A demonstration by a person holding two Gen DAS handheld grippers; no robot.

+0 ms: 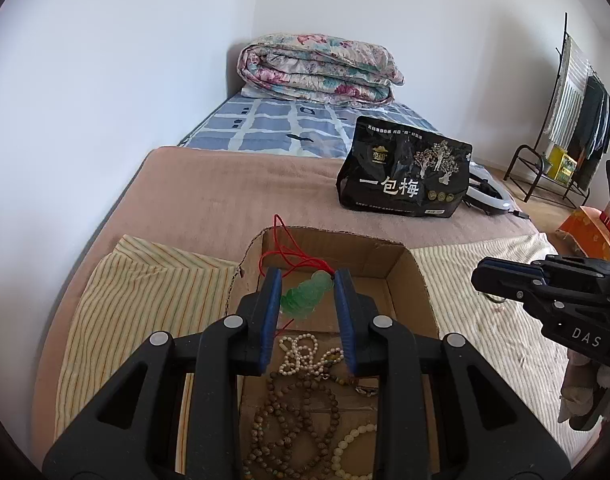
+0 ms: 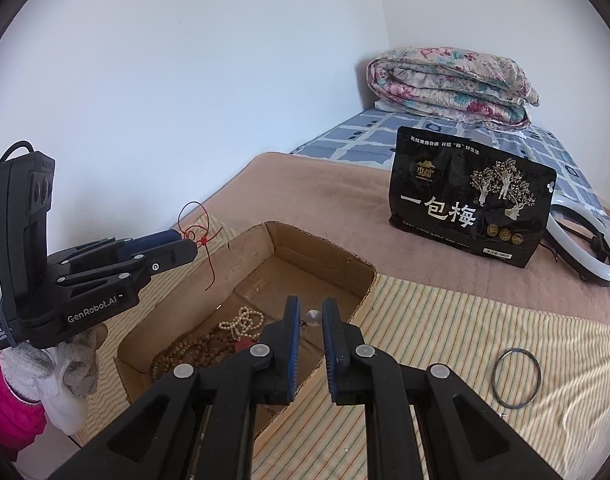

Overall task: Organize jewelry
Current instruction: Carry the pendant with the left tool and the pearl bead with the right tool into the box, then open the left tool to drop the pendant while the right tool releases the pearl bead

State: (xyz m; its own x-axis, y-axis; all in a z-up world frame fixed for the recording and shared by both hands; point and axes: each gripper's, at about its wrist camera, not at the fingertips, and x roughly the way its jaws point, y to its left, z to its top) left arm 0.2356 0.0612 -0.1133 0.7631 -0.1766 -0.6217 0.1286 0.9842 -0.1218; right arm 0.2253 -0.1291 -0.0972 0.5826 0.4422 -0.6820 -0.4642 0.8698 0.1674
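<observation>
A bumpy green stone charm (image 1: 305, 295) on a thin red string (image 1: 289, 257) is pinched between the blue pads of the left gripper (image 1: 307, 276). It hangs just above the open brown cardboard box (image 1: 415, 280). Down in the box lie round brown wooden beads (image 1: 301, 420) and small white pearls (image 1: 299, 354). The right gripper (image 2: 308, 314) points at the box, its fingers a little apart around a tiny clear bead (image 2: 313, 317); I cannot tell if they touch it. A thin dark ring (image 2: 516, 379) lies on the striped cloth (image 2: 445, 332) right of the box.
</observation>
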